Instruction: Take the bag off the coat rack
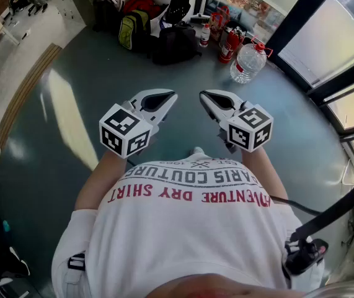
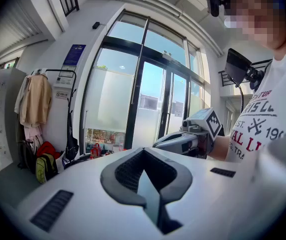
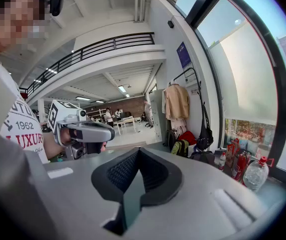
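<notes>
Across the floor by the window wall, black bag (image 3: 204,131) hangs on the coat rack (image 3: 187,76), well apart from both grippers. Approach step, judged not begun; next move calls for walking up and opening jaws. Left gripper (image 1: 167,97) and right gripper (image 1: 206,97) both clenched, holding nothing.

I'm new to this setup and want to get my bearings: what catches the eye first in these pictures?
The left gripper and right gripper, both white with jaws shut and empty, are held side by side in front of the person's white shirt. Beyond them, by the glass wall, a black bag hangs on the coat rack beside a beige coat.
</notes>
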`<move>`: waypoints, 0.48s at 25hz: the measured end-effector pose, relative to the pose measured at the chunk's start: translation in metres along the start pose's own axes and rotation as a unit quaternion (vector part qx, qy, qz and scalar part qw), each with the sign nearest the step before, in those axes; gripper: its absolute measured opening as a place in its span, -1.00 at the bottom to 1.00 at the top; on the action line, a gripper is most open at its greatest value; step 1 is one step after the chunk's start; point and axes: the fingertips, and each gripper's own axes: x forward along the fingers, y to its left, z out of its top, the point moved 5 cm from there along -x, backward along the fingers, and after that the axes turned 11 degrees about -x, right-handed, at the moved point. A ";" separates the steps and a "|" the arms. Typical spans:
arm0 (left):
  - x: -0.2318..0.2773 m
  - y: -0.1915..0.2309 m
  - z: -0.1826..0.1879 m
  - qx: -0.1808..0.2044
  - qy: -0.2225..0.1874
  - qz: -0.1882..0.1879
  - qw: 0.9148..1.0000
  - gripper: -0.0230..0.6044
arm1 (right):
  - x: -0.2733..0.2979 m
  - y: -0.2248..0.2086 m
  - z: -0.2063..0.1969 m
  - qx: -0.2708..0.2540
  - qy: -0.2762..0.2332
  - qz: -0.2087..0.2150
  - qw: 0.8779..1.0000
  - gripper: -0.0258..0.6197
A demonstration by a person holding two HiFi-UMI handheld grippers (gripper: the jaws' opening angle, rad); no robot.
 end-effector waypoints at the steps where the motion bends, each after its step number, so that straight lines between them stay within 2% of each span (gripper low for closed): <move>1: -0.001 0.000 -0.002 -0.001 0.000 0.000 1.000 -0.92 | 0.001 0.001 -0.002 -0.001 0.000 0.000 1.000 -0.92; 12: 0.000 0.003 -0.011 -0.014 0.003 0.002 1.000 -0.92 | 0.002 0.005 -0.011 0.002 0.006 0.000 1.000 -0.92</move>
